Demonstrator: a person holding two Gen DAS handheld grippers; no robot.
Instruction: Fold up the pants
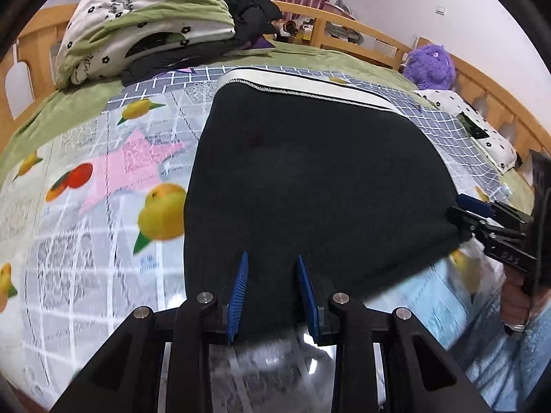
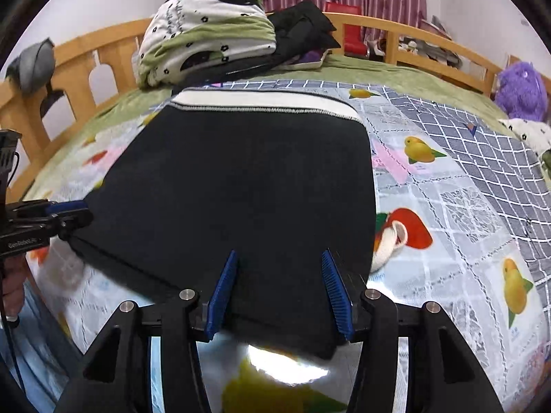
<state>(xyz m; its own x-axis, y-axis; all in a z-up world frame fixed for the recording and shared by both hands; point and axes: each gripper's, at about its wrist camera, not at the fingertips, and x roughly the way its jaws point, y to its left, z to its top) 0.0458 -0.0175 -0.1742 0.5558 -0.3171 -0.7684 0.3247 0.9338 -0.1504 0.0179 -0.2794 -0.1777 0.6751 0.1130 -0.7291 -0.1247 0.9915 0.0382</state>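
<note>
Black pants [image 1: 310,179] with a white waistband [image 1: 303,84] lie folded on a fruit-print cloth on the bed; they also show in the right wrist view [image 2: 234,186]. My left gripper [image 1: 272,261] is open, its blue pads over the near edge of the pants. My right gripper [image 2: 279,258] is open wider, its pads also over the near edge. Each gripper shows in the other's view at a near corner of the pants: the right one [image 1: 461,216], the left one [image 2: 74,213]. From the side I cannot tell whether they grip the fabric.
A fruit-print cloth [image 1: 103,189] covers the green bed [image 1: 51,117]. A folded quilt [image 2: 206,27] and dark clothes [image 2: 303,24] are piled at the far end. A purple plush toy [image 2: 520,89] sits by the wooden bed rail [image 1: 489,89]. A pillow [image 1: 482,127] lies at right.
</note>
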